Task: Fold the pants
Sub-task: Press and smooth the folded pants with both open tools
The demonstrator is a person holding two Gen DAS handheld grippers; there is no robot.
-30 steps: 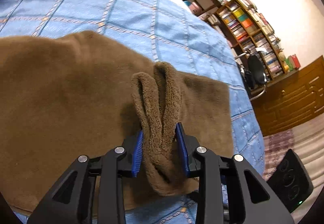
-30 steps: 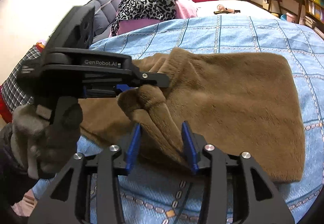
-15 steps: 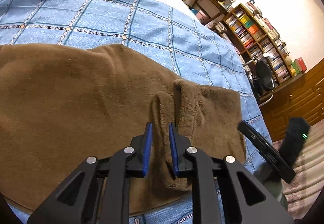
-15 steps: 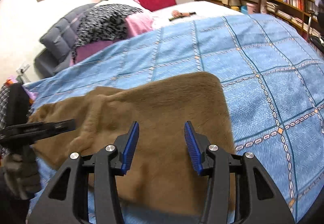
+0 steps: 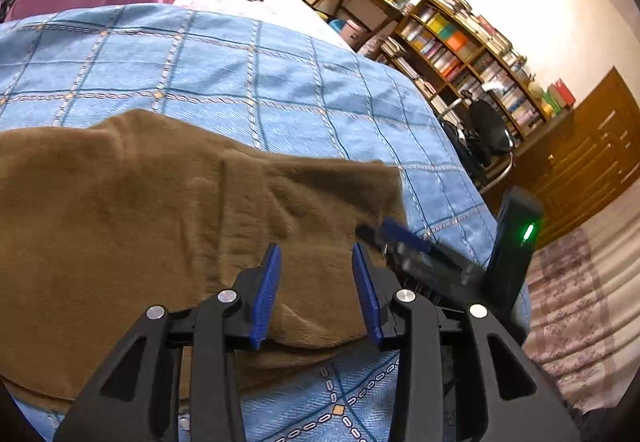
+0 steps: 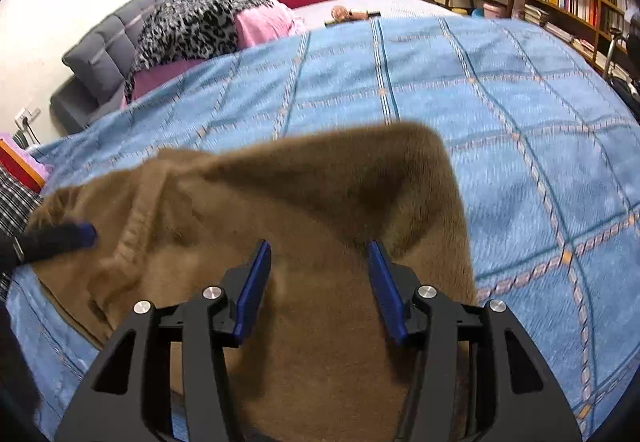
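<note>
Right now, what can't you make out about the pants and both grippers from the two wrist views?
- Pants: left wrist view, left part cut off by the frame edge; near hem hidden behind the left gripper.
- Right gripper: left wrist view, motion-blurred, so pad contact is unclear.
- Right wrist view: fabric under the gripper's black body is hidden; the whole picture is blurred.

Both tools [image 5: 316,262] [image 6: 318,256] tilted downward, jaws apart, empty.
</note>
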